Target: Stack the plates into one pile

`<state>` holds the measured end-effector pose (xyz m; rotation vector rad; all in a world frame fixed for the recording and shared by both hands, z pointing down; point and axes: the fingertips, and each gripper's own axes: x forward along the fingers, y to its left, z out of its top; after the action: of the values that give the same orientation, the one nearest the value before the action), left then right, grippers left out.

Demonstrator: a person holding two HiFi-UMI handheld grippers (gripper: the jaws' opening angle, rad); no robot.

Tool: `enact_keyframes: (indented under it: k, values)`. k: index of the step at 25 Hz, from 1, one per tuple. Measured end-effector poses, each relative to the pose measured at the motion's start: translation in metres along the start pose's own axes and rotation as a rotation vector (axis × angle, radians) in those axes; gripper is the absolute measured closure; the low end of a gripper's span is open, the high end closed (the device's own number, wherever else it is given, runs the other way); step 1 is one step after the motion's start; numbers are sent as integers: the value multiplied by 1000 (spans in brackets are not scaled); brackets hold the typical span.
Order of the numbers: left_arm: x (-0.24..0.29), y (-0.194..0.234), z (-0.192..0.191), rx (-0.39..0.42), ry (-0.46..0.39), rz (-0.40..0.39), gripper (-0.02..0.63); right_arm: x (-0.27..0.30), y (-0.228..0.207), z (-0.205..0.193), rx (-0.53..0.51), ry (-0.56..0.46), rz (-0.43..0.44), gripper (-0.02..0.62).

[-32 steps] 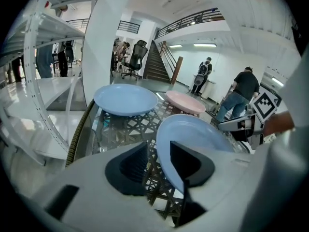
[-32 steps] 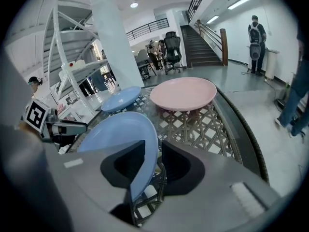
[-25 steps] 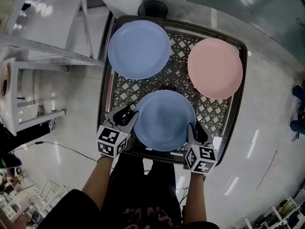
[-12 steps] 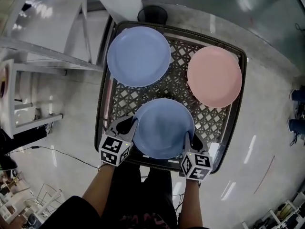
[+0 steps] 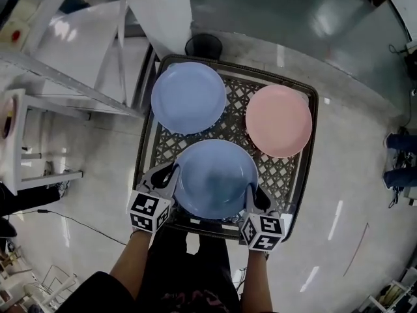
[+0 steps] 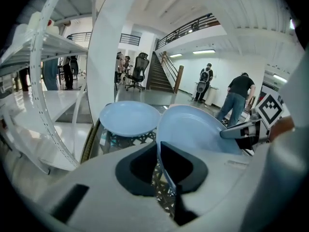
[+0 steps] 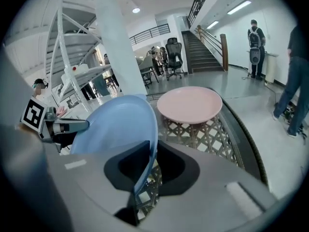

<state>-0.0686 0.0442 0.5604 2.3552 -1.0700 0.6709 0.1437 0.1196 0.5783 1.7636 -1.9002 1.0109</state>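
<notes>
Left gripper [image 5: 171,175] is pinching the near-left rim of the nearest blue plate [image 5: 215,178]. Right gripper [image 5: 254,194] is pinching its near-right rim. Both pairs of jaws have just been closing and are now pressing narrow on the thin rim. The plate is hanging roughly level between them, over the near part of the lattice table [image 5: 232,119]. Beyond it, the second blue plate [image 5: 189,98] is lying far left and the pink plate [image 5: 279,120] far right. Both are resting flat on the lattice, apart from each other.
</notes>
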Motion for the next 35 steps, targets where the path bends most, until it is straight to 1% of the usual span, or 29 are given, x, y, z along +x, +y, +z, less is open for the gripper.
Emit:
enact_keyframes:
  k: [6,10,13,17,25,30,35]
  values:
    - [-32,-1,53,26,-103,23,584,-28,19,56,-41,-108,21,537]
    - [-52,0,86,12,-180,46,590,-41,31,88,-64,-170,50,540]
    - [-65,-1,104,20,-221,62,589,-49,38,106,-76,-202,68,541]
    - [-78,2,119,36,-256,86,591,-55,47,123,-95,-234,90,543]
    - [-91,4,137,41,-290,114,591,-60,55,145,-126,-253,121,543]
    - [-87,29,139,33,-282,127,589,-38,70,153,-139,-233,136,543]
    - [-73,55,141,25,-266,131,589,-10,79,159,-144,-204,140,543]
